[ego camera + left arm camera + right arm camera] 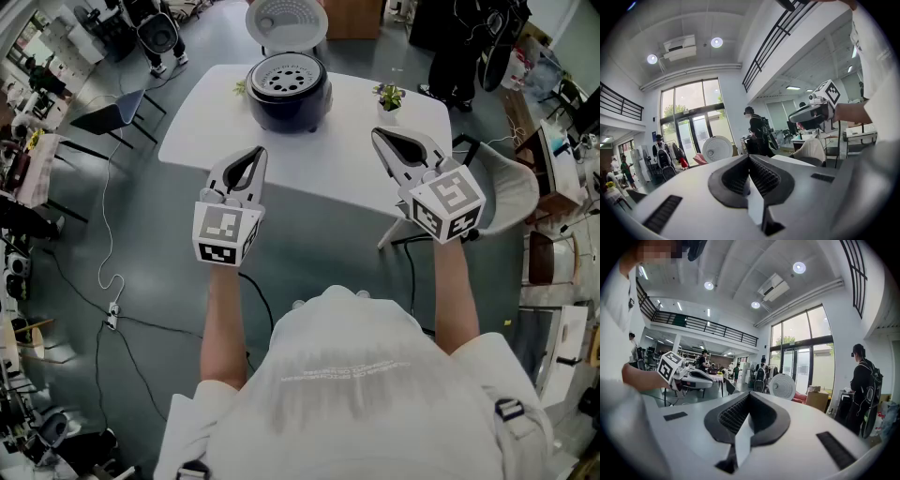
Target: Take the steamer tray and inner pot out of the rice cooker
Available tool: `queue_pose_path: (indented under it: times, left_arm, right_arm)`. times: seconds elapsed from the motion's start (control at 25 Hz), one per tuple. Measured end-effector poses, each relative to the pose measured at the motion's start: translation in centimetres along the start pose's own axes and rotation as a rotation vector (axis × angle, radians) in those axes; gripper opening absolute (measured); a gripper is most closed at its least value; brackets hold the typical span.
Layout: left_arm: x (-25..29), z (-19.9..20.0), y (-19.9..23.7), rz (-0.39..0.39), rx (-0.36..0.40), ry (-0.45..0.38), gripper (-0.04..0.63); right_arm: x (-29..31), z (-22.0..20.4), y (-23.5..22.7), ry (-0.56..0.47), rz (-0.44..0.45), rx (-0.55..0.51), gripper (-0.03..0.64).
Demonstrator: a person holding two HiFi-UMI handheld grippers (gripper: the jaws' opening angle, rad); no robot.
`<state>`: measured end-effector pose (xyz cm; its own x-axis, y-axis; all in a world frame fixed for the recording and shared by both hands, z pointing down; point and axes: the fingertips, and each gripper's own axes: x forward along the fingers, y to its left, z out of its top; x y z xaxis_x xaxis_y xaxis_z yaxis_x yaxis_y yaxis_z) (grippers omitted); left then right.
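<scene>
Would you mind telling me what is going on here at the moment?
A person in white stands at the white table with a two-jaw gripper in each hand. The left gripper and right gripper are both shut and empty, held roughly level near the table's front edge, well short of the rice cooker. The cooker sits at the far side with its lid up and the perforated steamer tray still in it. Nothing has been taken out yet.

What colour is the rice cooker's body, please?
The rice cooker is dark, almost black; the head view shows it best.
</scene>
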<state>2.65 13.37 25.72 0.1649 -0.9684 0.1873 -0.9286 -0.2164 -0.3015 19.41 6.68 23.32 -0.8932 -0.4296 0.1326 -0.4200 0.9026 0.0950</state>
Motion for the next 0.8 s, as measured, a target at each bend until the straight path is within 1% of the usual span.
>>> queue_pose_path:
  times: [0.4, 0.6, 0.8]
  left_arm:
    - [-0.2, -0.8, 1.2, -0.007, -0.007, 0.015, 0.015]
    - [-0.6, -1.3, 1.8, -0.003, -0.022, 0.020, 0.015]
    - [-1.2, -2.1, 2.8, -0.002, -0.044, 0.022, 0.017]
  right_arm:
    - [1.1, -0.2, 0.5, 0.012, -0.001, 0.002, 0.025]
    - [1.3, -0.1, 0.8, -0.015, 0.005, 0.054, 0.025]
    - [1.7, -0.4, 1.9, 0.006, 0.012, 0.044, 0.026]
